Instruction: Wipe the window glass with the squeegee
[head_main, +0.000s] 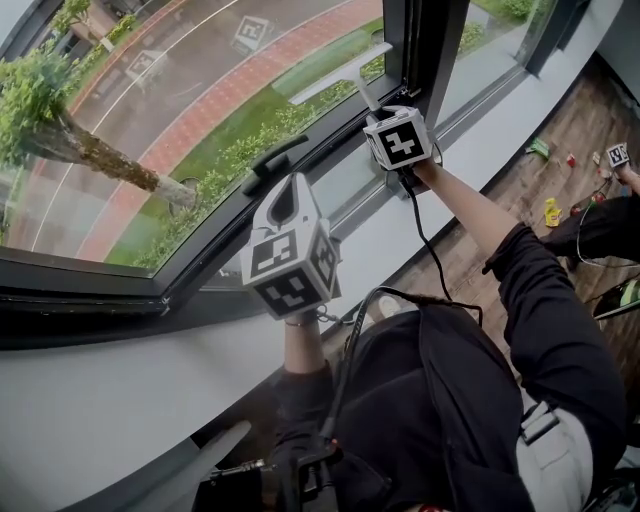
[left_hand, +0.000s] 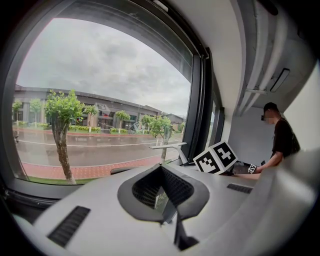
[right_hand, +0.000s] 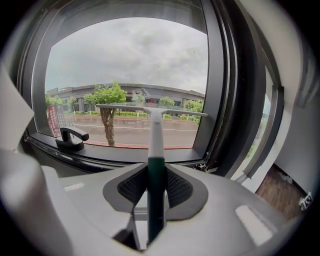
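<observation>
The squeegee has a white blade, a white neck and a dark green handle. Its blade lies against the lower right part of the window glass. My right gripper is shut on the green handle, and in the right gripper view the handle runs up between the jaws to the blade. My left gripper hovers above the sill, near the black window handle, and holds nothing. Seen from the left gripper view, its jaws meet, and the squeegee shows ahead.
A dark window frame post stands just right of the squeegee. The pale sill runs below the glass. Small toys lie on the wooden floor at the right, by another person's arm. A person stands far right.
</observation>
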